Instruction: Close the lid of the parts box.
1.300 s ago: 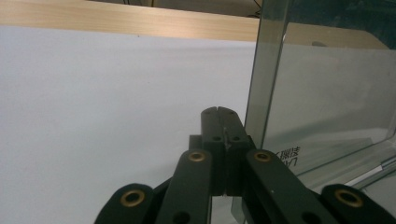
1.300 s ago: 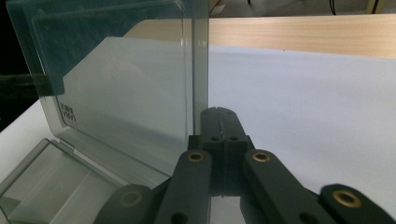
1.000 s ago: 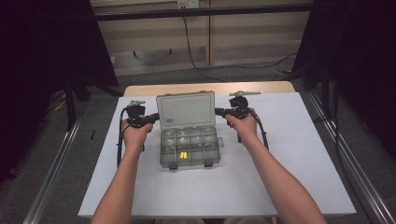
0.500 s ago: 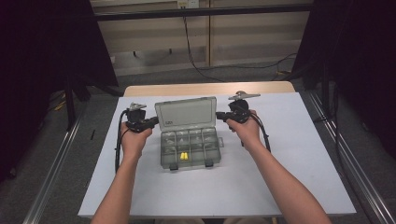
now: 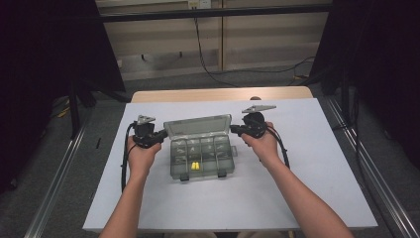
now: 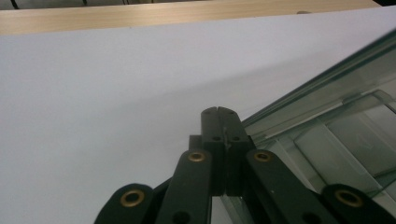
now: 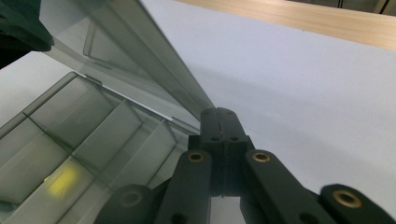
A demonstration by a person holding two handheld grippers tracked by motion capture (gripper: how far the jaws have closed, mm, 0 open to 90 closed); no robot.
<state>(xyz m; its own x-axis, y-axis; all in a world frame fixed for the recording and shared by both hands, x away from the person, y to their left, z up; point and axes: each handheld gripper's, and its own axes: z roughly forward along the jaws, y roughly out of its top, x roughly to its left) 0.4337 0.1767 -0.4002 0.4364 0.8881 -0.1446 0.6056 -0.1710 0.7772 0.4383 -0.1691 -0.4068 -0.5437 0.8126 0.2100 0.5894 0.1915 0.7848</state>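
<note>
Item: clear compartment box (image 5: 202,154), mid-table on the white sheet (image 5: 297,198), lid (image 5: 198,126) hinged at the far edge and standing part-way up, tilted toward the base. Contents: two small yellow pieces (image 5: 195,166) in a near-row middle cell; the other cells look bare, though the tinted plastic hides detail. Two latches (image 5: 184,177) on the near edge, undone. My left tongs (image 5: 161,134) sit at the lid's left end, my right tongs (image 5: 233,130) at its right end; both pairs are fully pressed together, tip to tip, with nothing gripped. In the left gripper view my tips (image 6: 219,114) lie just beside the lid's edge; in the right gripper view my tips (image 7: 218,114) lie against or just under the lid's end; contact I cannot confirm on either side. Judged work in hand: swinging the lid with closed tips used as pushers. Risks: the tips slide off the smooth plastic and the lid drops or flops; uneven pushing from the two sides skews the light box across the sheet; a jolt sends the yellow pieces out of their cell. Pose: both forearms reach up from the near edge, converging slightly, hands wrapped on the grips, tongs pointing inward toward each other across the lid, roughly level. Beyond the sheet: wooden table edge (image 5: 223,94), floor cables (image 5: 208,54).
</note>
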